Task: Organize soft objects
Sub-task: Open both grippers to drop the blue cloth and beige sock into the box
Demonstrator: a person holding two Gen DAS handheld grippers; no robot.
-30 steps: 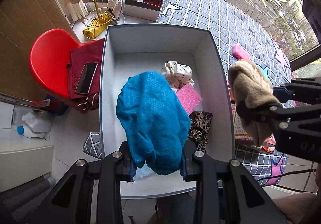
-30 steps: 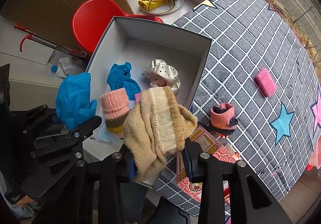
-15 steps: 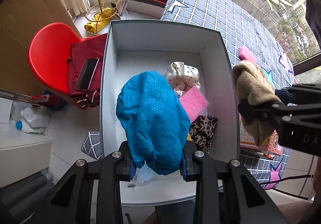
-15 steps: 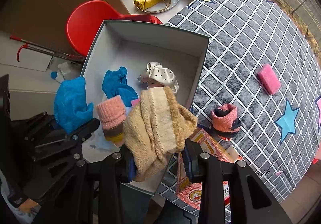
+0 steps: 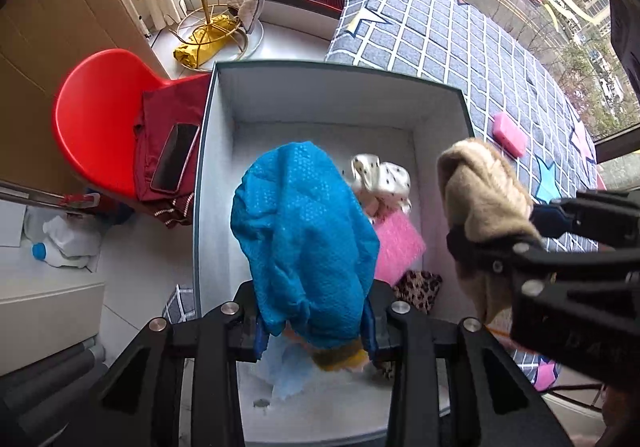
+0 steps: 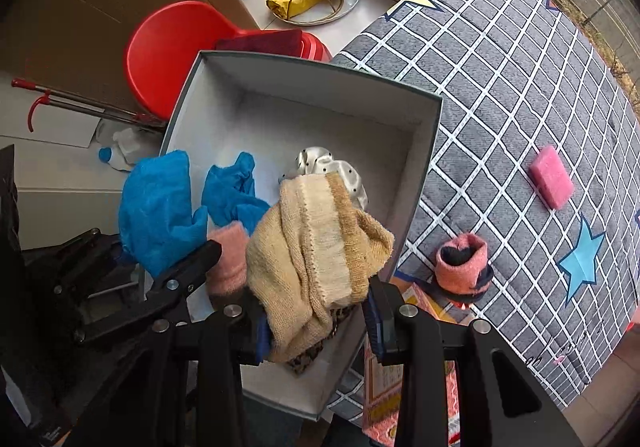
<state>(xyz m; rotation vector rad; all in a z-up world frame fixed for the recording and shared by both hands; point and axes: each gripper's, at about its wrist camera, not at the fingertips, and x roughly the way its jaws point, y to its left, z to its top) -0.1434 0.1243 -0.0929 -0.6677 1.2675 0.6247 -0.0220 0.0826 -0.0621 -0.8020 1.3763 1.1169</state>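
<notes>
Basically all light, limp fabric over the grey box point(image 5: 440, 135), so nothing fragile, but it sags and can snag. Left claw point(image 5: 316, 323) grips the blue cloth point(image 5: 304, 239) by its bunched lower end, jaws starting to open with the cloth between them; it drapes above the box floor. Right claw point(image 6: 316, 323) is clenched on the beige knit sock point(image 6: 316, 247) at its folded middle, above the box's near edge. Best hold on either: a thick bunched fold, not a loose edge.

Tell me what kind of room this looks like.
Probably a room in a flat, beside a big window: a checked blanket over a bed or table, a red chair, and a drying rack on the sill.
</notes>
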